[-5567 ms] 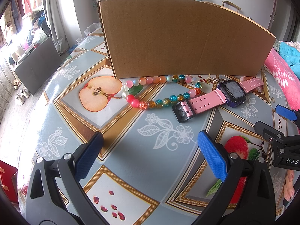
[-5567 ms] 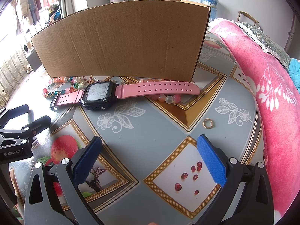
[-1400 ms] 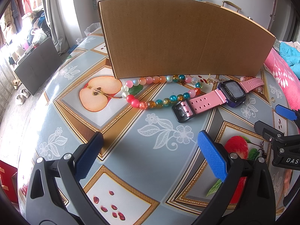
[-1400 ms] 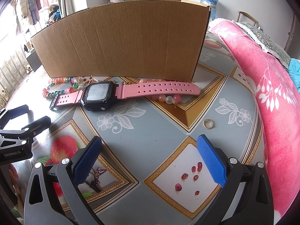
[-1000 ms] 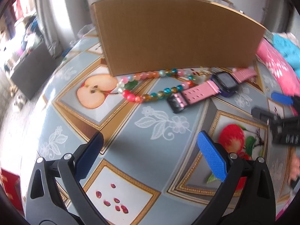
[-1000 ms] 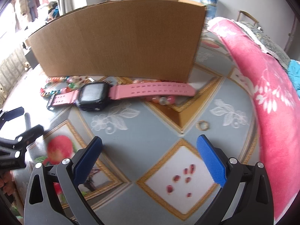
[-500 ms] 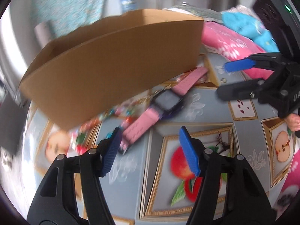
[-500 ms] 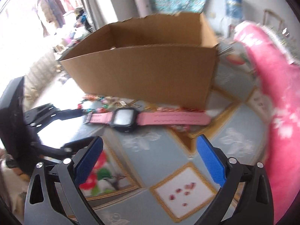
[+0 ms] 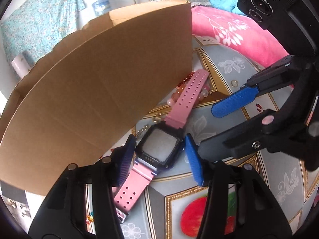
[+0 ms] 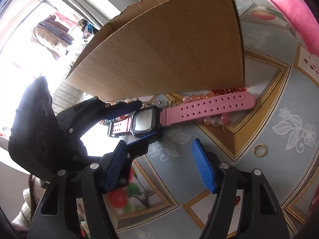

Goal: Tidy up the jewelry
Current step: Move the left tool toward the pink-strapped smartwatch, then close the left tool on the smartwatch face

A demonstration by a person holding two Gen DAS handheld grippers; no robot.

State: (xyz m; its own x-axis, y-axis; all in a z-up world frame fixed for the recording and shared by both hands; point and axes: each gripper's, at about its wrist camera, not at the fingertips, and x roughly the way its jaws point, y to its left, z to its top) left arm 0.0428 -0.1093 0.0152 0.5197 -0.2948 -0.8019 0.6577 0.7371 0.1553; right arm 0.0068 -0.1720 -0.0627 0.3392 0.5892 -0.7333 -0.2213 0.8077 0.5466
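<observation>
Bright window at left, floral teal curtain on far wall, pink blanket alongside table.

Pink-strapped watch; brown box; blue-padded left claw.

Table: covered w/ blue-grey cloth, gold-edged diamond panels, fruit prints and white flower motifs. Cardboard box stands on it, open top, long side facing both cams. Pink-strapped watch lies flat along the box's foot, dark square face up, strap ends stretched both ways. Pale pink/clear bead bracelet partly under the long strap end, touching it; dark red beads right against box base. More coloured beads near the short strap end, mostly hidden. Small gold ring alone on a grey panel, well apart from the watch. Pink blanket bunched along table's far edge.
</observation>
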